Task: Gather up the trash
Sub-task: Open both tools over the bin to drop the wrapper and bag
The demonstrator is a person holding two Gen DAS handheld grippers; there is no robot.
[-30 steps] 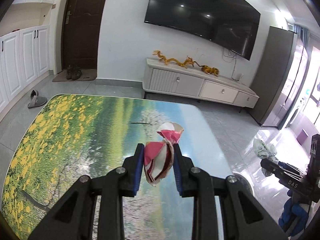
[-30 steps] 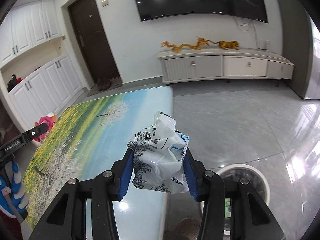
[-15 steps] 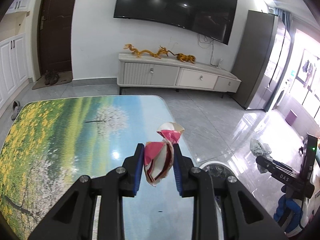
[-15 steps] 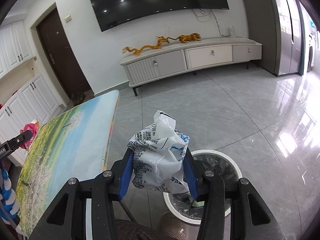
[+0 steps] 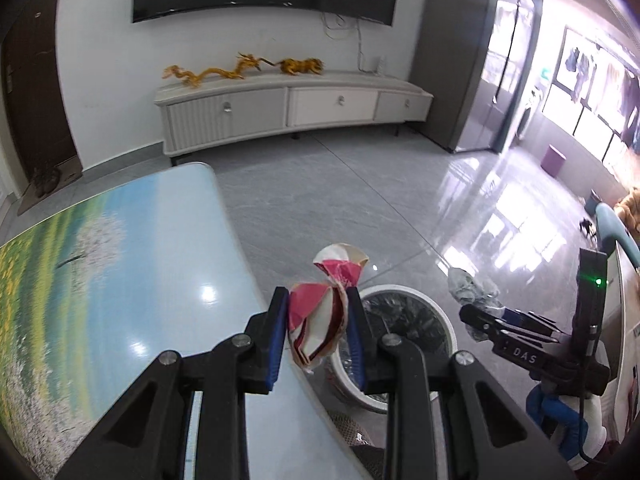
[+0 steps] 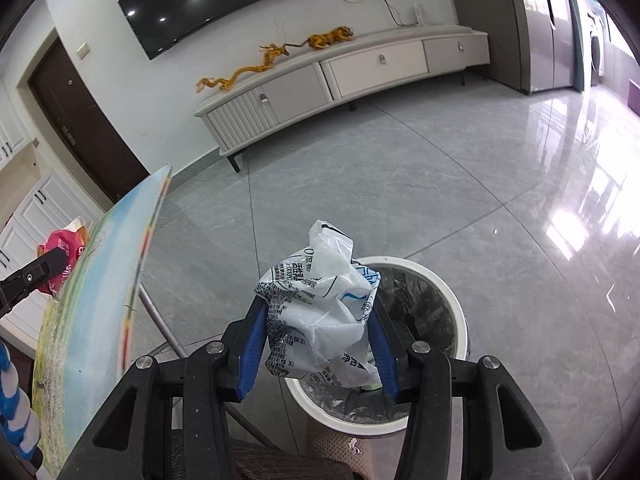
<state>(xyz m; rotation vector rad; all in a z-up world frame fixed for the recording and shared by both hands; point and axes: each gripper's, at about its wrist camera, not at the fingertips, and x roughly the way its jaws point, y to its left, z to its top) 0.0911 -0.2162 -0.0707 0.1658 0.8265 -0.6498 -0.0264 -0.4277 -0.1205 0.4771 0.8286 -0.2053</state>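
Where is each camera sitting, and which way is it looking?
Left wrist view: sits on the left gripper, looks along its fingers past the red wrapper toward the TV wall; the right gripper shows too.
Right wrist view: sits on the right gripper, looks down over the white plastic bag at the trash bin; the left gripper's tip shows at the left edge.
Both share: the bin, the picture-top table and the TV cabinet.

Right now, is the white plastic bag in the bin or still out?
Out. The right tongs are shut on the white plastic bag, holding it above the trash bin's open rim.
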